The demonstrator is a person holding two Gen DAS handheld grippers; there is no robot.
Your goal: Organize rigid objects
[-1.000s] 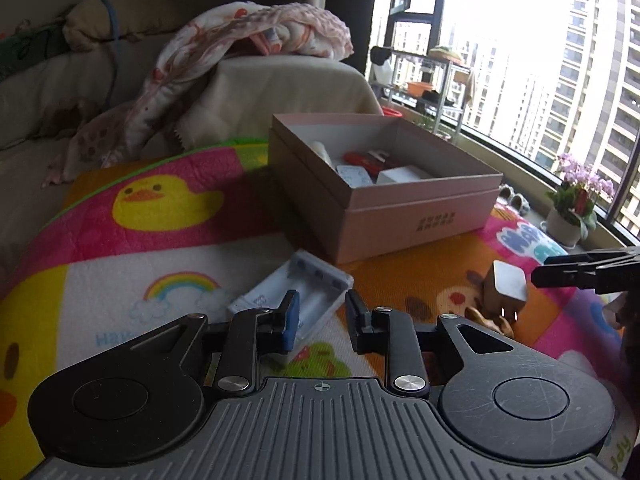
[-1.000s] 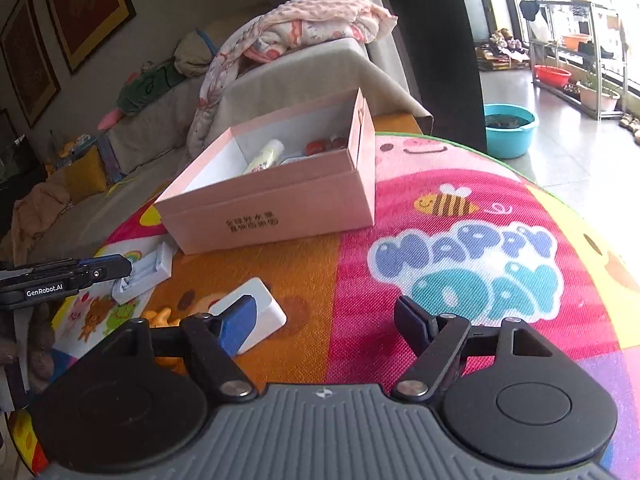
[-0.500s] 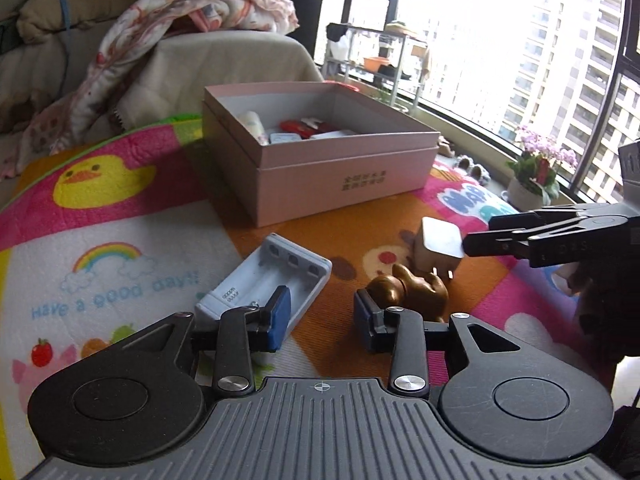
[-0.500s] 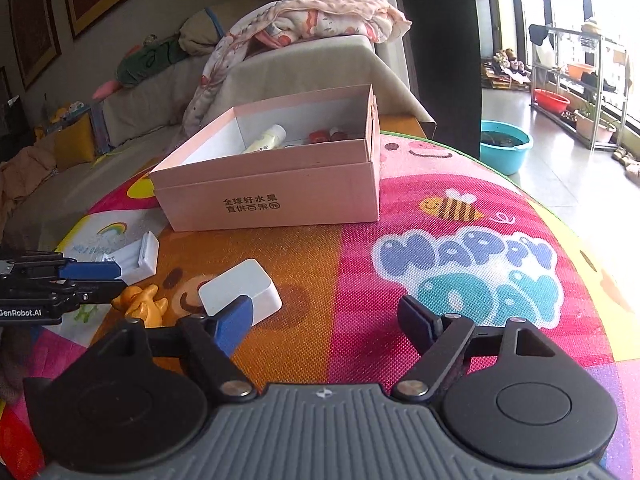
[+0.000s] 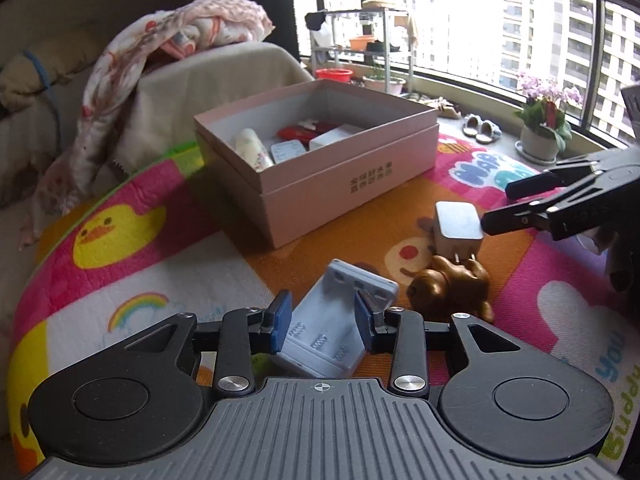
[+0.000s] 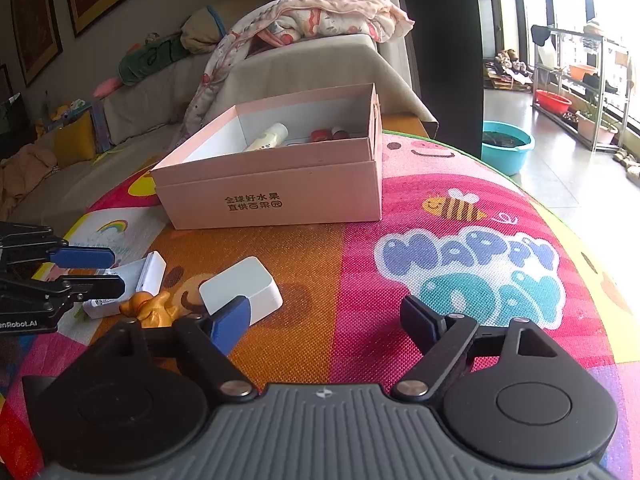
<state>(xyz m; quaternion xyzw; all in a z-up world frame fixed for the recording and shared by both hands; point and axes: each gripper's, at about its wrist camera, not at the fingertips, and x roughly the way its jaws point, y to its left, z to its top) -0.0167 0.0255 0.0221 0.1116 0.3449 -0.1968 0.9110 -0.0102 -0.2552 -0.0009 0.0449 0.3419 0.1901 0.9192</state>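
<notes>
A pale blue battery charger [image 5: 332,332] lies on the colourful play mat [image 5: 132,280], between the jaws of my left gripper [image 5: 322,316]. The jaws are partly open, with the blue pads close beside the charger's sides; no squeeze shows. Just past it lie a golden-brown animal figurine [image 5: 452,284] and a white plug adapter [image 5: 458,228]. My right gripper [image 6: 324,312] is wide open and empty, with the adapter [image 6: 240,286] just beyond its left finger. An open pink box [image 6: 280,192] behind holds a white tube [image 6: 268,136] and red items [image 6: 320,135].
A sofa [image 6: 312,68] draped with a patterned blanket [image 6: 320,16] stands behind the box. Off the mat's far right edge, a blue basin [image 6: 506,146] stands on the floor. A potted flower [image 5: 540,120] and a metal rack [image 5: 376,40] stand by the window.
My left gripper's jaws widened and it shifted over the charger, which was off to its left and now lies between the pads. The right gripper stayed put, its jaws a little wider.
</notes>
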